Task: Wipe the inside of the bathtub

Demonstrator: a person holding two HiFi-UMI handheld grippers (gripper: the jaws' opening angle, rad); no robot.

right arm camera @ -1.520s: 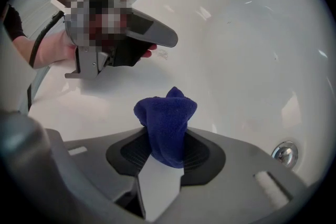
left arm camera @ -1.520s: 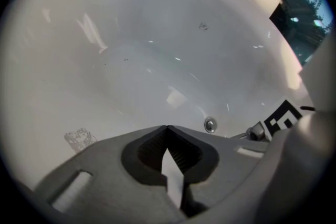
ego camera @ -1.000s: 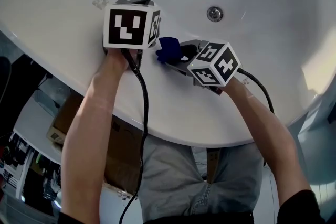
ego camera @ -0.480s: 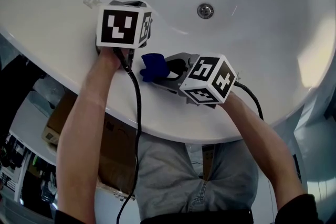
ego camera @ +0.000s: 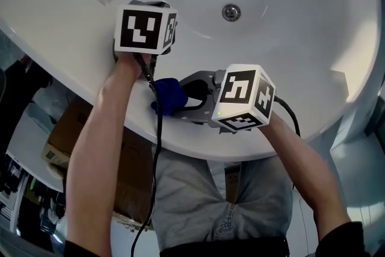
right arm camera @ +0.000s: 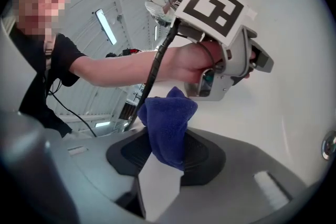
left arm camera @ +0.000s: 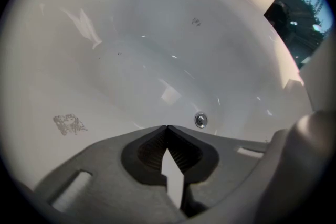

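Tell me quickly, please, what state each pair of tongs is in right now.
The left tongs: closed, holding nothing.
The right tongs: closed on the blue cloth.

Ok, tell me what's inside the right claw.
A blue cloth is clamped in the right claw, bunched up above the jaws. Nothing else shows between them. The cloth's far side is covered by the bunch itself.

Person in a black T-shirt (right arm camera: pixel 37 76) and grey jeans (ego camera: pixel 198 201), with two grey tools.
The left tool (left arm camera: pixel 167 128) and the right tool (right arm camera: pixel 167 150) each have a grey plastic body, dark ribbed pads (left arm camera: pixel 149 152), a white cube (ego camera: pixel 146 29) with black square markers, and a black cable (ego camera: pixel 159 129).
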